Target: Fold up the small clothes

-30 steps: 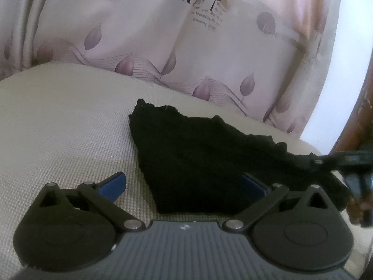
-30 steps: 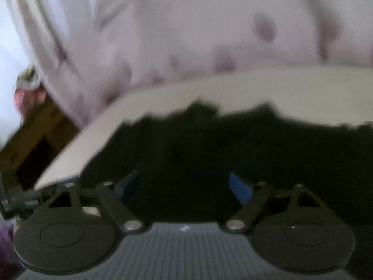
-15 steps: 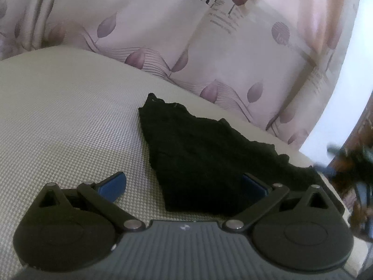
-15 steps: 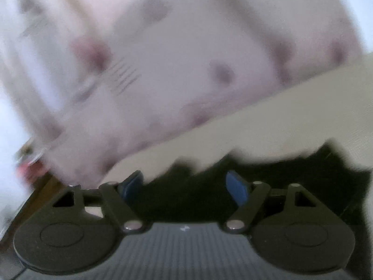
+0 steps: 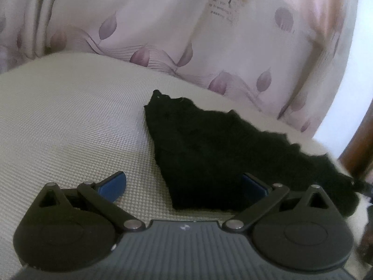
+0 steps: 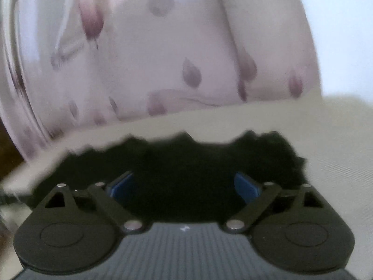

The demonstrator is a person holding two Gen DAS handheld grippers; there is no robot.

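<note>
I am holding my left gripper (image 5: 184, 184) wide apart and low over a beige woven surface (image 5: 70, 126), where a small black garment (image 5: 209, 154) is lying flat. My right gripper (image 6: 184, 183) is opening above that garment, its pads pressing nothing. Behind the garment a pale curtain (image 5: 163, 28) printed with purple leaves is hanging, with dark wood (image 5: 359, 144) showing beside its edge.

On the pale leaf-patterned curtain (image 5: 163, 23) a large printed "R" begins a word, with lines of small print beneath it too blurred to read.
</note>
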